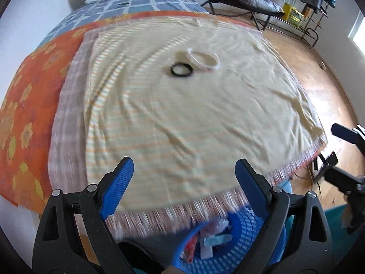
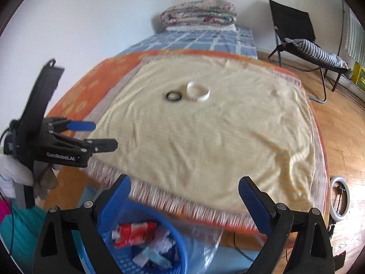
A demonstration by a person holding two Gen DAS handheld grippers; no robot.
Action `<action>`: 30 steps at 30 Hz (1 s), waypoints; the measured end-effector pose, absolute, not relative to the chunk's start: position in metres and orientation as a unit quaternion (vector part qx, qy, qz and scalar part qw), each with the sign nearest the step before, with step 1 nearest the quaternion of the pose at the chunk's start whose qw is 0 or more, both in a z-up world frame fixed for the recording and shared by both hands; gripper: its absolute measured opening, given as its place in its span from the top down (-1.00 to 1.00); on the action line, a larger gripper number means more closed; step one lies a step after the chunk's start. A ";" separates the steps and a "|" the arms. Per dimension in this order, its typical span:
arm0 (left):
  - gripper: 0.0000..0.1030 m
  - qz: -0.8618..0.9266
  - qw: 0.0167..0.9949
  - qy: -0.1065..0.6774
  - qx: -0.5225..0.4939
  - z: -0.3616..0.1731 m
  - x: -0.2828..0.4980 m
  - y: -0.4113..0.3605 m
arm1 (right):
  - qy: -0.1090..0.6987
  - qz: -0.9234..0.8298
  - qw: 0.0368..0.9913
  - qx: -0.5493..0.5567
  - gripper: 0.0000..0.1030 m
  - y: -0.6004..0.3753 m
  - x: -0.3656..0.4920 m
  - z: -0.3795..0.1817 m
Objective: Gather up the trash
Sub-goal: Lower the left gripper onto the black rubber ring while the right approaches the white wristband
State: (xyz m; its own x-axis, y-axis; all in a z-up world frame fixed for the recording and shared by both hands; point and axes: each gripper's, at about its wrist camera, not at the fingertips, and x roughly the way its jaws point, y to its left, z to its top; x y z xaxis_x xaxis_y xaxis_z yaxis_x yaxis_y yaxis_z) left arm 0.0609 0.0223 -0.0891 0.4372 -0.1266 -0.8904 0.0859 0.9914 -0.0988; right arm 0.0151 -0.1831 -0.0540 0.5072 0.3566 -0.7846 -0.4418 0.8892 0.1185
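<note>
A black ring (image 1: 181,70) (image 2: 173,96) and a white tape ring (image 1: 202,59) (image 2: 198,91) lie side by side on the cream cloth (image 1: 182,118) (image 2: 205,132) over the bed. A blue basket (image 1: 219,239) (image 2: 146,239) holding wrappers and scraps stands on the floor below the bed's near edge. My left gripper (image 1: 184,178) is open and empty above the basket; it also shows in the right wrist view (image 2: 100,134). My right gripper (image 2: 184,196) is open and empty over the basket and the cloth's fringe; part of it shows in the left wrist view (image 1: 342,137).
An orange flowered blanket (image 1: 34,105) and a blue checked sheet (image 1: 127,6) lie under the cloth, with a folded quilt (image 2: 198,13) at the bed's head. A black folding chair (image 2: 301,43) and a drying rack (image 1: 303,2) stand on the wooden floor (image 1: 324,86). A ring light (image 2: 340,198) lies right.
</note>
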 end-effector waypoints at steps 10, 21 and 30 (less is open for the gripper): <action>-0.59 -0.054 0.843 0.532 -0.063 -0.095 0.136 0.037 | 0.452 0.215 0.865 -0.044 -0.80 -0.171 0.102 -0.052; 0.15 -0.070 0.816 0.563 -0.108 -0.125 0.200 0.041 | 0.511 0.225 0.830 0.025 -0.29 -0.160 0.190 -0.093; 0.31 -0.064 0.806 0.573 -0.132 -0.146 0.234 0.045 | 0.541 0.222 0.809 0.061 0.09 -0.154 0.232 -0.121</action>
